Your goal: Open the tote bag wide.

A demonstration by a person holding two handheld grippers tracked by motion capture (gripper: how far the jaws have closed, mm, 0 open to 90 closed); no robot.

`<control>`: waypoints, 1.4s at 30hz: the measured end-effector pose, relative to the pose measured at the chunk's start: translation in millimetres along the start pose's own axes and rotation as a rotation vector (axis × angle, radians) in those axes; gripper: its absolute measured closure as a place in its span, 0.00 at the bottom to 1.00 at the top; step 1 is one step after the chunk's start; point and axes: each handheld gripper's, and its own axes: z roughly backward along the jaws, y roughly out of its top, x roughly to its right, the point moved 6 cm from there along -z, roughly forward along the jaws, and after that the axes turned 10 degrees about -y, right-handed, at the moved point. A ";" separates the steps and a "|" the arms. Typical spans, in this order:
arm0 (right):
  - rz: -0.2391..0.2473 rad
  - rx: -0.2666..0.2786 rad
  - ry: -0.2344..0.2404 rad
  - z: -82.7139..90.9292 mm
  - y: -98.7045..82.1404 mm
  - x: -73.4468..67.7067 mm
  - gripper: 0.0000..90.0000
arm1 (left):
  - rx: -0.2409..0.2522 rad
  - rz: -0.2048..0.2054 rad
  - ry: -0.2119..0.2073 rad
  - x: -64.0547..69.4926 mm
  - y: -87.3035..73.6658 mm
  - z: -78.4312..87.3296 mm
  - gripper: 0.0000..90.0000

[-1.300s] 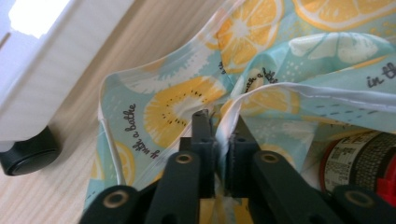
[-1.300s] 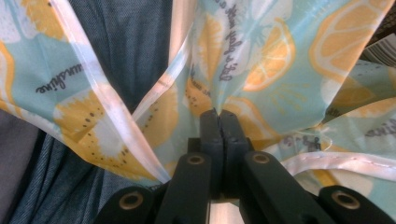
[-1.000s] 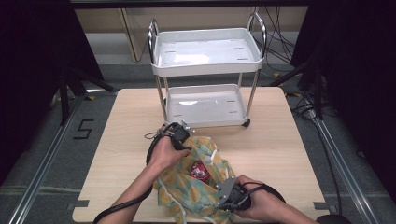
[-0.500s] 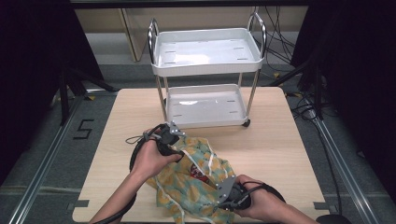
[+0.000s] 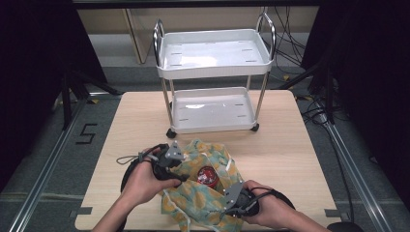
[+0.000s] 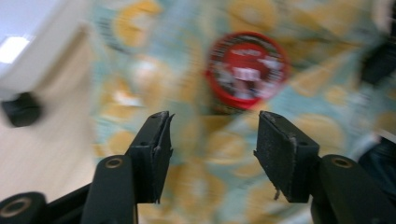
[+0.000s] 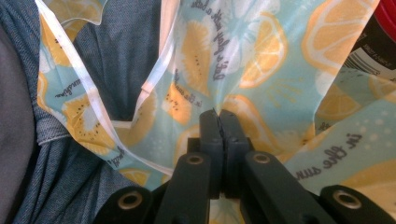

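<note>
1. Right gripper [image 7: 219, 114]: jaws pressed together on a fold of the bag [image 5: 203, 193], at its near edge; thin film puckers where it's pinched.
2. Left gripper [image 6: 212, 135]: jaws apart, have just been opening, nothing between them; it hovers over the bag's left side, aimed toward the can [image 6: 246, 70].
3. Bag lies on the desk [image 5: 290, 145] near the front edge, btwn both hands, crumpled, mouth partly open. Looks soft, light, prob. slippery; won't hold shape, so pinch hem or a doubled fold, not a single layer.
4. Can w/ red lid sits inside the bag, middle. Rigid, likely the heavy part; lifting by film alone could let it roll or slide.
5. Cart [image 5: 212, 58] stands behind the bag, well apart.
</note>
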 end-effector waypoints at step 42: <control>-0.133 0.098 -0.025 22.9 13.7 11.0 0.83 | -0.217 -0.172 -0.081 23.4 -33.1 -62.2 0.97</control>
